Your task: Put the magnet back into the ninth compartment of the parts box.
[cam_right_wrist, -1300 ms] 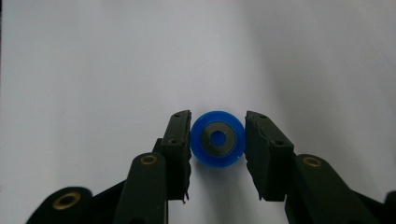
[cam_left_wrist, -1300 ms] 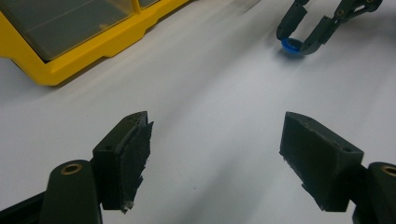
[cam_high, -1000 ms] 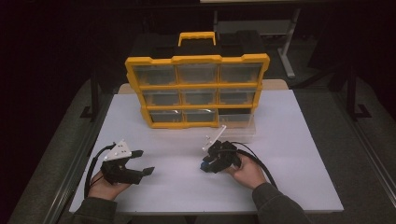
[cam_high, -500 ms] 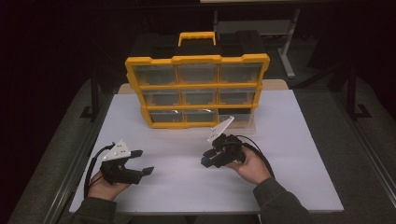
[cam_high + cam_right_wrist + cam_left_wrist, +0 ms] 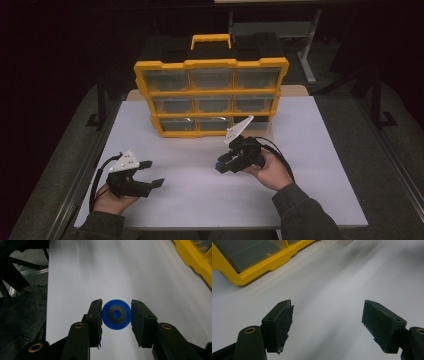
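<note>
The right gripper (image 5: 116, 315) is clamped on a blue disc (image 5: 116, 314), just in front of the yellow organizer (image 5: 210, 95). The left gripper (image 5: 327, 322) is spread wide, holding nothing, farther from the organizer.
</note>
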Available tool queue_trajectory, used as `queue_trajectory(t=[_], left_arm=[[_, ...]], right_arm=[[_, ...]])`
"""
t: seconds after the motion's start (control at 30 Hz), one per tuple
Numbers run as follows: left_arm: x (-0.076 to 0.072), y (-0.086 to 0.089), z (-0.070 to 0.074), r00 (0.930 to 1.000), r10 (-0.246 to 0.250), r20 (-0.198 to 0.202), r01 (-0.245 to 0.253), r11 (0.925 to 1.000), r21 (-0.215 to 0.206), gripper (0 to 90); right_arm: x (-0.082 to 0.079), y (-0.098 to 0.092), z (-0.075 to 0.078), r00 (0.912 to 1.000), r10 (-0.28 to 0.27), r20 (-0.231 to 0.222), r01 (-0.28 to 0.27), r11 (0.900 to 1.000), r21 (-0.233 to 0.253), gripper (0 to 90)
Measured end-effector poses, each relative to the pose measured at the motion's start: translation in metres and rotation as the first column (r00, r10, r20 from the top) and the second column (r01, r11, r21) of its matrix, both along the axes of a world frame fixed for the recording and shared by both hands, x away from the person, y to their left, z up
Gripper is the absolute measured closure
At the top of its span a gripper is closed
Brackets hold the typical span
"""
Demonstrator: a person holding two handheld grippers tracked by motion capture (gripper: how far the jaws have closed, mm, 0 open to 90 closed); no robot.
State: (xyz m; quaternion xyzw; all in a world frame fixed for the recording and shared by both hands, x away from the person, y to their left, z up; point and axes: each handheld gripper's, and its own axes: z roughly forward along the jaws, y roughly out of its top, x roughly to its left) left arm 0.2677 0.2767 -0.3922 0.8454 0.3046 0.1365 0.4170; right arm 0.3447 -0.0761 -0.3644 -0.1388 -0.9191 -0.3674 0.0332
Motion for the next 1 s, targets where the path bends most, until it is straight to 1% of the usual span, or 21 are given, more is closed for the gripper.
queue_trajectory(t=[0.07, 0.27, 0.3, 0.47, 0.57, 0.6, 0.63, 0.8, 0.83, 0.87, 0.9, 1.0], left_arm=[[0.000, 0.000, 0.000, 1.0000, -0.001, 0.001, 0.001, 1.0000, 0.002, 24.0], [0.000, 0.000, 0.000, 1.0000, 0.000, -0.001, 0.000, 1.0000, 0.000, 24.0], [0.000, 0.000, 0.000, 1.0000, 0.000, 0.000, 0.000, 1.0000, 0.001, 24.0], [0.000, 0.000, 0.000, 1.0000, -0.001, 0.000, 0.001, 1.0000, 0.000, 24.0], [0.000, 0.000, -0.001, 1.0000, 0.000, -0.001, 0.000, 1.0000, -0.003, 24.1], [0.000, 0.000, -0.001, 1.0000, -0.001, -0.001, 0.001, 1.0000, -0.002, 24.1], [0.000, 0.000, 0.000, 1.0000, -0.002, -0.001, 0.002, 1.0000, -0.001, 24.1], [0.000, 0.000, 0.000, 1.0000, 0.001, -0.002, -0.001, 1.0000, -0.003, 24.1], [0.000, 0.000, 0.000, 1.0000, 0.000, -0.002, 0.000, 1.0000, -0.002, 24.1], [0.000, 0.000, 0.000, 1.0000, -0.005, 0.007, 0.005, 1.0000, 0.005, 24.2], [0.000, 0.000, 0.000, 1.0000, -0.005, 0.006, 0.005, 1.0000, 0.005, 24.2], [0.000, 0.000, 0.000, 1.0000, -0.005, 0.008, 0.005, 1.0000, 0.006, 24.2]], right_arm=[[0.002, -0.002, 0.003, 0.9999, -0.007, -0.011, 0.007, 1.000, 0.012, 60.9], [0.009, -0.008, 0.012, 0.9998, -0.015, -0.011, 0.016, 0.999, 0.032, 60.9], [0.009, -0.009, 0.014, 0.9997, -0.018, -0.015, 0.018, 0.999, 0.031, 60.9], [0.013, -0.011, 0.023, 0.9998, -0.018, 0.005, 0.018, 0.999, 0.028, 60.9], [0.014, -0.012, 0.027, 0.9998, -0.020, 0.005, 0.020, 0.999, 0.036, 60.9], [0.015, -0.012, 0.028, 0.9998, -0.017, 0.013, 0.016, 0.999, 0.038, 60.9], [0.015, -0.013, 0.030, 0.9997, -0.022, 0.002, 0.022, 0.999, 0.035, 60.9], [0.019, -0.014, 0.035, 0.9998, -0.017, 0.014, 0.017, 0.999, 0.029, 60.9], [0.019, -0.015, 0.036, 0.9997, -0.026, 0.002, 0.026, 0.999, 0.028, 60.9], [0.021, -0.016, 0.037, 0.9997, -0.025, 0.007, 0.025, 0.999, 0.026, 60.9], [0.021, -0.017, 0.038, 0.9995, -0.032, -0.004, 0.032, 0.999, 0.026, 60.9], [0.023, -0.019, 0.042, 0.9987, -0.047, -0.017, 0.048, 0.999, 0.022, 60.9]])
